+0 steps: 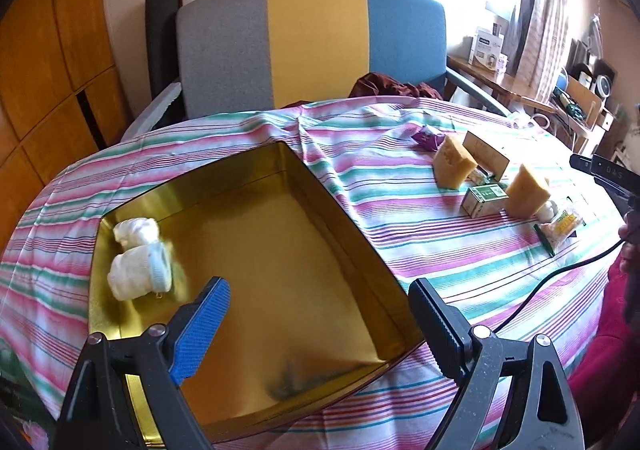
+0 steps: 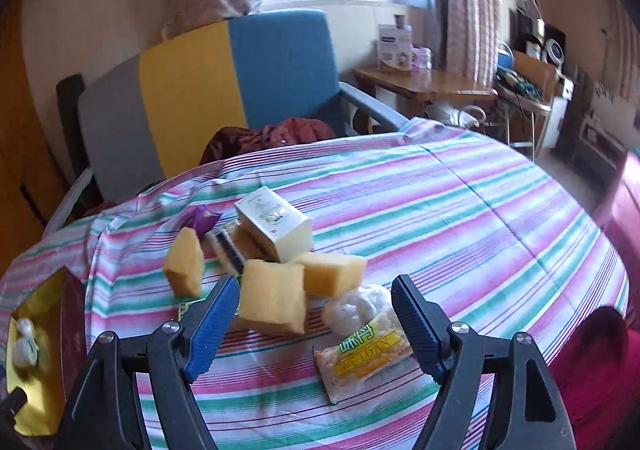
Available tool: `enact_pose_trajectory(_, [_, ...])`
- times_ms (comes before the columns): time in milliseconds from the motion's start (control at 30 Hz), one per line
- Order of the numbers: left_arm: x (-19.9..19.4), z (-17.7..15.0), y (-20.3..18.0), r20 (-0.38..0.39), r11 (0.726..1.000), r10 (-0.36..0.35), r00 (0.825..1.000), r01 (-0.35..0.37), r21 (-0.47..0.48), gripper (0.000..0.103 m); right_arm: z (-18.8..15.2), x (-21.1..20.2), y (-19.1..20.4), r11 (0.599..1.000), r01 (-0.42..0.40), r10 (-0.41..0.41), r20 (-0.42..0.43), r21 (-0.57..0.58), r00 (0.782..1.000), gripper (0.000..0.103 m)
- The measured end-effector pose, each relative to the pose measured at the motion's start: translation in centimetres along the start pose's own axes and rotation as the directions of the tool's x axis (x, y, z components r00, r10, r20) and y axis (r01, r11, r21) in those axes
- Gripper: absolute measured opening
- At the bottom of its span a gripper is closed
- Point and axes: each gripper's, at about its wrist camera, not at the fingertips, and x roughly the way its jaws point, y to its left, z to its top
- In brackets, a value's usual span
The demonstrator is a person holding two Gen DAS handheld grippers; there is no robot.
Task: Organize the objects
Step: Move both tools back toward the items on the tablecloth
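Observation:
A gold tin box [image 1: 332, 210] lies open on the striped tablecloth; two rolled white socks [image 1: 138, 258] lie in its far left corner. My left gripper [image 1: 320, 302] is open and empty above the box. In the right wrist view, my right gripper [image 2: 316, 310] is open over a pile: yellow sponges [image 2: 272, 298], a white sock ball [image 2: 352, 308], a yellow snack packet [image 2: 366, 354], a cream box [image 2: 276, 224] and a purple wrapper [image 2: 205, 219]. The nearest sponge lies between the jaws, untouched. The gold box [image 2: 40, 346] shows at the far left.
A grey, yellow and blue armchair [image 1: 312, 46] stands behind the table with dark red cloth [image 1: 392, 86] on its seat. A small green box [image 1: 484, 199] lies by the sponges [image 1: 454, 162]. A black cable [image 1: 560, 274] crosses the table's right side. A cluttered wooden desk [image 2: 424, 84] stands by the window.

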Motion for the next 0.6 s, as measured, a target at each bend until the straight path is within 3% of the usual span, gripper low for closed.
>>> enact_pose_trajectory(600, [4.7,3.1,-4.9,-0.094,0.993,-0.112,0.989,0.113,0.012,0.091,-0.4,1.7,-4.9,0.963,-0.039,0.060,-0.071,0.266,0.996,0.080])
